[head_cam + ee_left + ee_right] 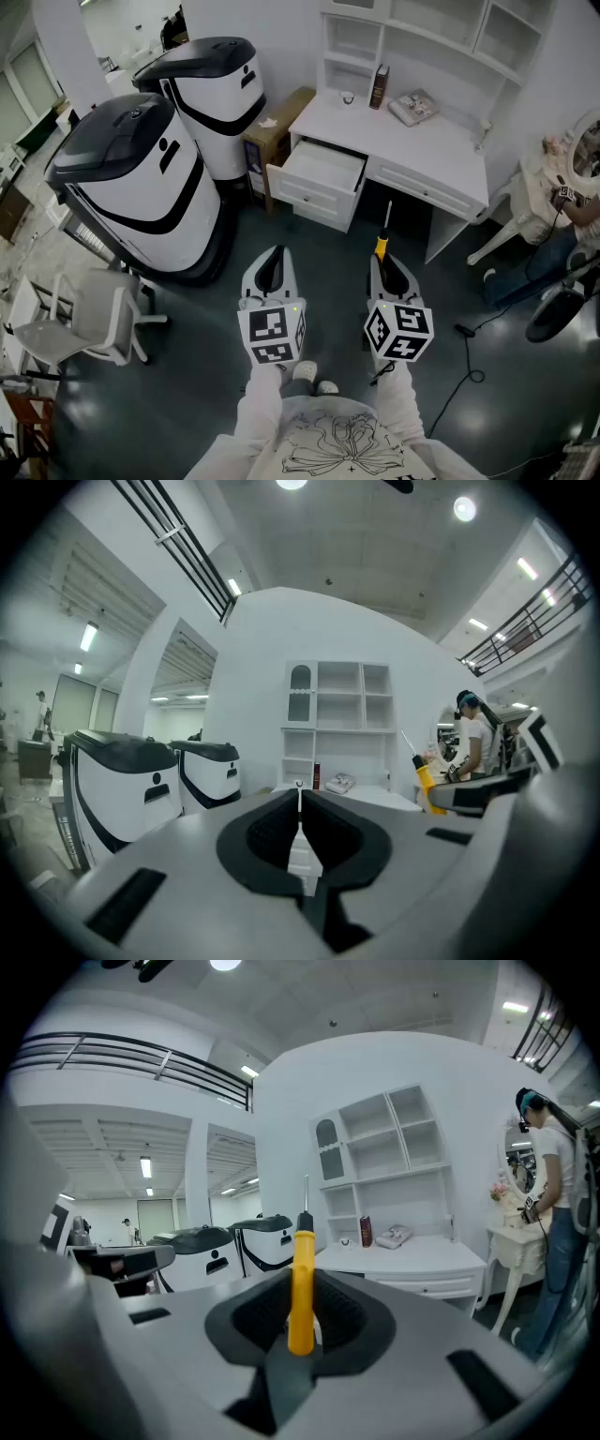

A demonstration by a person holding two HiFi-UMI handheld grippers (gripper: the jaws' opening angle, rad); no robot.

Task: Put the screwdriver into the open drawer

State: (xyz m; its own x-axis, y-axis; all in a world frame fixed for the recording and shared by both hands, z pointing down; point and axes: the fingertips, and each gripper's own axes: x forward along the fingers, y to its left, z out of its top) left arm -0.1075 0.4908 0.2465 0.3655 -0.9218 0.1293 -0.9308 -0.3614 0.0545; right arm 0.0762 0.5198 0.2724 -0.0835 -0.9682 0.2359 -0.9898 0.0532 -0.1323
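Fingers (349, 1314) of ur R gripper (382, 261) pinch the yellow-handled screwdriver (301, 1269), tip fwd; L gripper (300, 808) fingers pressed together, empty. Open desk drawer (314, 195) sits well ahead of u.

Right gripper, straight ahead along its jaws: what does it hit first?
Probably the front of the desk, near the closed drawer just right of the open drawer. The screwdriver held in the right gripper would touch first. Nothing shows in between, though depth is hard to judge.
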